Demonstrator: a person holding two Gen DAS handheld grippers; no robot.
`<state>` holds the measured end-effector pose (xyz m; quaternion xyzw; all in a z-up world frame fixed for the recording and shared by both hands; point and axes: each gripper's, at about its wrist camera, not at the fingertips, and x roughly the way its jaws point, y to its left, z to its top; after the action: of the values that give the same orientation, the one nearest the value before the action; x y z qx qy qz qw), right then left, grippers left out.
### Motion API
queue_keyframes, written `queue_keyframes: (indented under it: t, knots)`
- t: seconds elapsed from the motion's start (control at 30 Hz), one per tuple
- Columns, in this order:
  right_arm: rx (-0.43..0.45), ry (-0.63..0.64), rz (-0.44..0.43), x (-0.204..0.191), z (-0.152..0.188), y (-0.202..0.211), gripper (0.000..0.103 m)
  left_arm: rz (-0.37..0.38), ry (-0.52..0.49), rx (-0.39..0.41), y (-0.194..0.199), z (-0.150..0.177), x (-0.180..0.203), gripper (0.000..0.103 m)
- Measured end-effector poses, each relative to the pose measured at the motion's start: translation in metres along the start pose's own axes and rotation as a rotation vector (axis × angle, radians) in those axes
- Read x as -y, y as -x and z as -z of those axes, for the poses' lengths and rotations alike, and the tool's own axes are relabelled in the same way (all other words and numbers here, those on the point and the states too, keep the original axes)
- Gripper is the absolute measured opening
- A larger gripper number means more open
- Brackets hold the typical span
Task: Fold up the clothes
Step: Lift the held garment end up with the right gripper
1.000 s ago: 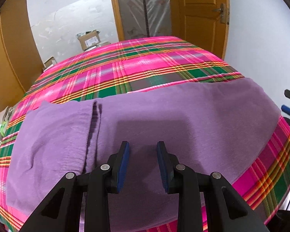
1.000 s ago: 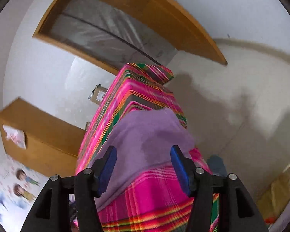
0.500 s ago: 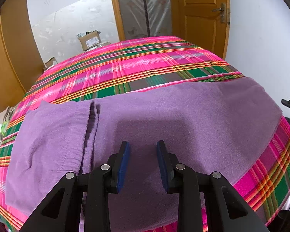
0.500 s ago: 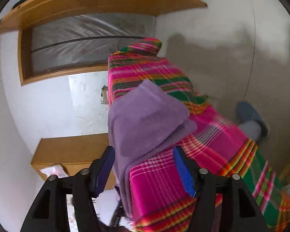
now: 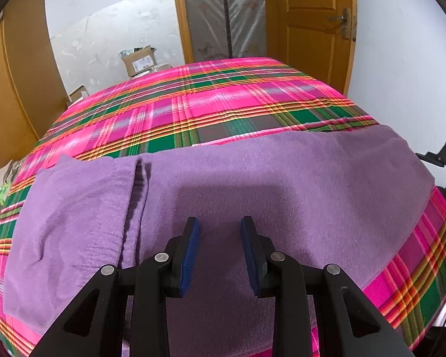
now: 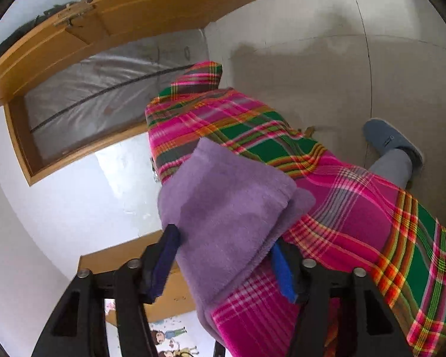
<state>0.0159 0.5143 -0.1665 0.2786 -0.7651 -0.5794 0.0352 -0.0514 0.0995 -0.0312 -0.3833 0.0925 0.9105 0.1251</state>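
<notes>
- Purple garment [image 5: 252,184] lies spread on the plaid counter [image 5: 211,104]
- left claw [image 5: 218,250] apart above it
- right claw [image 6: 223,255] apart around its corner
- cardboard box [image 5: 138,61] far behind

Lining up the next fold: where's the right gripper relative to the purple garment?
In the right wrist view, the right gripper is open, its fingers straddling the end of the purple garment at the plaid cloth's edge.

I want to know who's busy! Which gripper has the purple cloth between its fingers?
The right gripper: the purple cloth's end sits between its open fingers. The left gripper only hovers above it.
</notes>
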Motion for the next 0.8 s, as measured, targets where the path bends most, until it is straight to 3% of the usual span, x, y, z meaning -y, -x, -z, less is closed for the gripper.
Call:
queue_keyframes:
  t: [0.1, 0.37, 0.6, 0.8]
  knots:
    - [0.077, 0.006, -0.037, -0.001, -0.002, 0.012, 0.046, 0.005, 0.004, 0.000, 0.000, 0.001, -0.001, 0.030]
    - [0.090, 0.139, -0.084, -0.025, 0.003, 0.021, 0.019, 0.006, 0.006, 0.001, 0.001, 0.001, -0.002, 0.030]
    - [0.099, 0.335, -0.100, -0.070, 0.016, 0.031, 0.018, 0.000, 0.004, 0.000, 0.003, 0.002, 0.001, 0.030]
    - [0.037, 0.514, -0.110, -0.111, 0.043, 0.023, 0.018, 0.017, 0.012, 0.003, 0.006, 0.002, 0.000, 0.030]
